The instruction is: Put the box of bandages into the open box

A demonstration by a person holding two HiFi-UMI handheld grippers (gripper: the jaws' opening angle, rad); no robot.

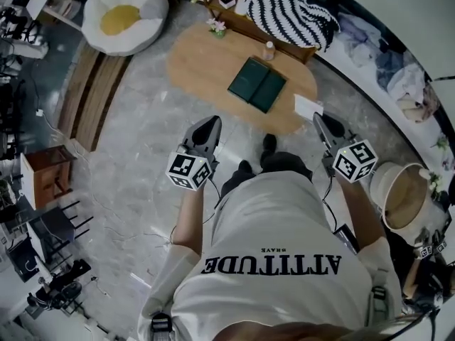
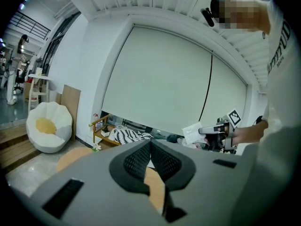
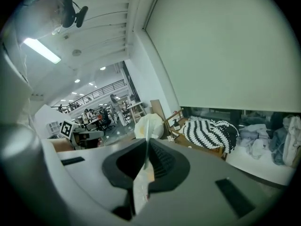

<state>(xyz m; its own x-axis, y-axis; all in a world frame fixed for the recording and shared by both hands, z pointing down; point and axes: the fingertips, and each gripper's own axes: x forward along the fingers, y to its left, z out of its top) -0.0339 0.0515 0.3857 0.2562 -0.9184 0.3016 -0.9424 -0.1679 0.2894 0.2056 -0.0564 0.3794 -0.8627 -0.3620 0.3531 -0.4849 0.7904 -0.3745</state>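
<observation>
Jaws of the left gripper (image 2: 150, 144) are pressed together at the tips with nothing between them; only a strip of the wooden table (image 2: 154, 188) shows through the gap lower down between the pads. In the head view this left gripper (image 1: 210, 128) hangs in the air short of the table's near edge (image 1: 206, 66). A white beanbag (image 1: 124, 13) sits on the floor far off to the left of its jaws. Ahead and to the right of these jaws, the dark green open box (image 1: 257, 84) lies spread flat on the table, with a small bottle (image 1: 269, 50) just beyond it and a striped blanket (image 1: 288, 13) farther back. The open box is ahead and to the left of the right gripper (image 1: 320, 123), whose jaws are clamped on the box of bandages (image 1: 307, 106), a thin white pack that juts from the tips over the table's near right edge, apart from the open box. In the right gripper view the pack (image 3: 142, 182) stands edge-on between the closed pads of the right gripper (image 3: 146, 145).
</observation>
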